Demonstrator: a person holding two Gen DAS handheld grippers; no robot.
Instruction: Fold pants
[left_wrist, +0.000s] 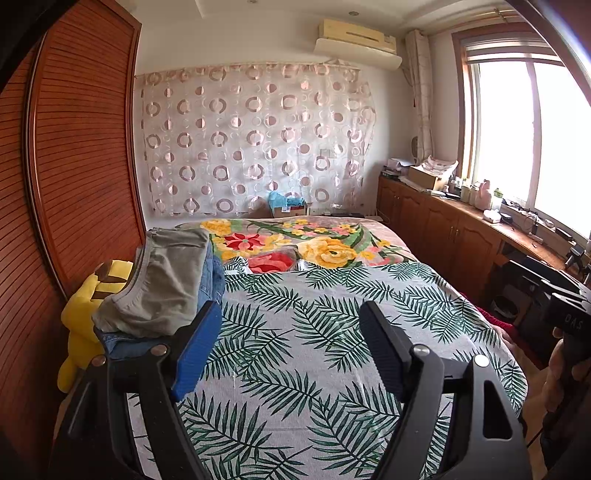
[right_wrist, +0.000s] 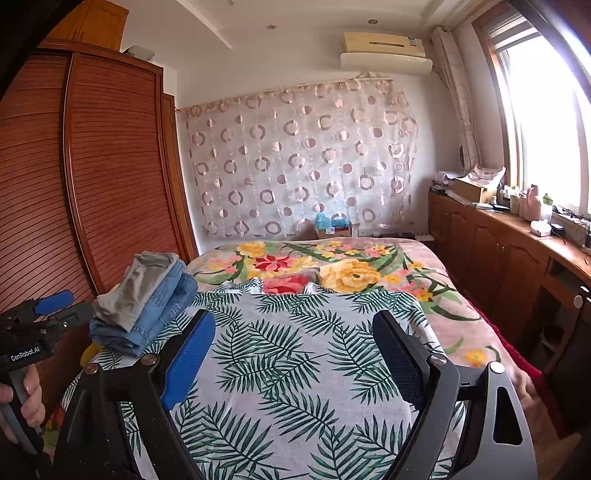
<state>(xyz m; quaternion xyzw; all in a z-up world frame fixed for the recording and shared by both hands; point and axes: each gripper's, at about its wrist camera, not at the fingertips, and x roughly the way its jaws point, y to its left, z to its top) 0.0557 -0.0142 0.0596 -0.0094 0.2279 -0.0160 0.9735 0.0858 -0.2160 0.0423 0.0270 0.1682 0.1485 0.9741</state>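
Pants (left_wrist: 162, 280) folded, stacked, long axis toward the curtain (left_wrist: 255, 140); both grippers' fingers (left_wrist: 199, 350) apart, empty.

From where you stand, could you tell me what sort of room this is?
Most likely a lived-in home bedroom. A bed with a palm-leaf cover fills the middle, a tall louvred wooden wardrobe stands along its left side, and a stack of folded pants sits on the bed's left edge.

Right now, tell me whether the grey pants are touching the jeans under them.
Touching. The right wrist view shows the grey pants lying directly on the folded jeans, no gap between them.
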